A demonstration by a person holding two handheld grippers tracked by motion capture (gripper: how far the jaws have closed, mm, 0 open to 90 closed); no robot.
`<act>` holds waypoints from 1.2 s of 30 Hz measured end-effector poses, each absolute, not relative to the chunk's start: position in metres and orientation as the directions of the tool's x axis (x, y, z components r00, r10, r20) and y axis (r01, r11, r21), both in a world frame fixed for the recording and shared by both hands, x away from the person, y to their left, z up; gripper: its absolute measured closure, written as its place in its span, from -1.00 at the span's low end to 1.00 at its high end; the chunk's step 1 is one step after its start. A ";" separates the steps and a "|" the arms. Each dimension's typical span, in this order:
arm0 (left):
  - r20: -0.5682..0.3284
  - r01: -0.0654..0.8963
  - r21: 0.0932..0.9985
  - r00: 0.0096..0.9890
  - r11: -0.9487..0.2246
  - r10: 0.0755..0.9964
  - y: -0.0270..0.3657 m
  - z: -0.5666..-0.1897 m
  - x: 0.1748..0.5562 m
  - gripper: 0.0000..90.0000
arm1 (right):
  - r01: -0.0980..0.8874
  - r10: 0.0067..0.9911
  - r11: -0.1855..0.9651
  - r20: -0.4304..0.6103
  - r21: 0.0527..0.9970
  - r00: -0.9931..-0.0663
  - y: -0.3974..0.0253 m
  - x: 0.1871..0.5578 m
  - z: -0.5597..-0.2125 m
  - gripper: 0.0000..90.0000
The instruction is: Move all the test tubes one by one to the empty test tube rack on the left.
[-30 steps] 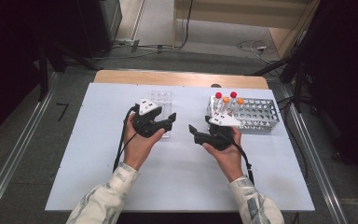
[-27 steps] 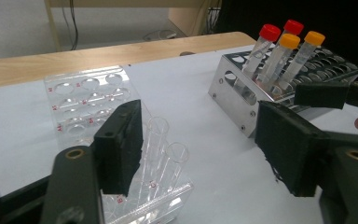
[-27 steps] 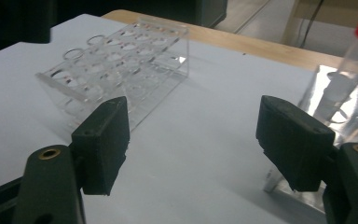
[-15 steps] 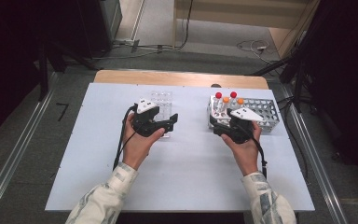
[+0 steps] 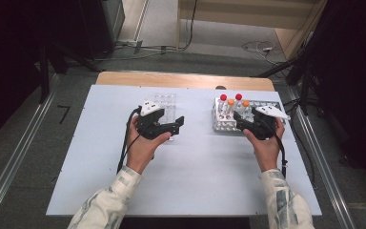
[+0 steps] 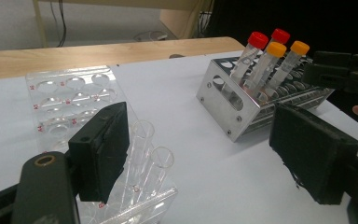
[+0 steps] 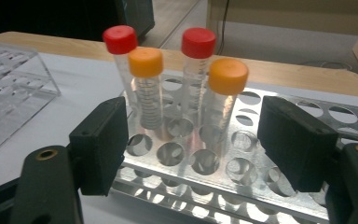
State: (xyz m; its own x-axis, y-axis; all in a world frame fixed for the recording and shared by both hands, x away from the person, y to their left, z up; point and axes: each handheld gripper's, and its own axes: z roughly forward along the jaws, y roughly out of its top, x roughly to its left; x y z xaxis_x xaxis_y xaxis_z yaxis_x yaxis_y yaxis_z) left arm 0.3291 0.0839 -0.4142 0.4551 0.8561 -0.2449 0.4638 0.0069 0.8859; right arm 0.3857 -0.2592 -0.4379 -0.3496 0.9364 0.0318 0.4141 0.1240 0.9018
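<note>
A metal rack (image 5: pixel 267 107) at the table's right holds two red-capped tubes (image 7: pixel 198 42) and two orange-capped tubes (image 7: pixel 145 62), all upright at its left end. My right gripper (image 5: pixel 239 121) hovers over the rack's near side, open, jaws facing the tubes (image 5: pixel 231 106); in its own view the right gripper (image 7: pixel 193 144) frames them without touching. My left gripper (image 5: pixel 177 125) is open at the near right corner of a clear plastic rack (image 5: pixel 166 102). In the left gripper view, the left gripper (image 6: pixel 205 154) has its left jaw beside two empty clear tubes (image 6: pixel 161 161) standing in that rack (image 6: pixel 70 98).
The white table top (image 5: pixel 190 181) lies broad and bare in front of both hands. A wooden strip (image 5: pixel 181 80) runs along its far edge. Cables trail from both grippers down past the wrists. Most holes of the metal rack (image 6: pixel 223 100) are unfilled.
My right gripper has moved right and a little away from me, from in front of the metal rack's left end to over its near side. The left gripper has barely shifted.
</note>
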 end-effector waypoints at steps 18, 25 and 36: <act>-0.239 0.467 0.884 0.454 -0.001 0.858 0.085 -0.415 0.330 -0.52 | 0.432 0.951 0.104 0.038 0.896 -0.307 -0.261 0.404 -0.453 -0.20; -0.230 0.467 0.884 0.456 -0.011 0.860 0.085 -0.416 0.331 -0.50 | 0.416 0.949 0.113 0.027 0.903 -0.316 -0.262 0.406 -0.454 0.14; -0.228 0.466 0.885 0.456 -0.013 0.860 0.086 -0.415 0.330 -0.51 | 0.428 0.943 0.134 0.017 0.894 -0.331 -0.260 0.409 -0.458 0.50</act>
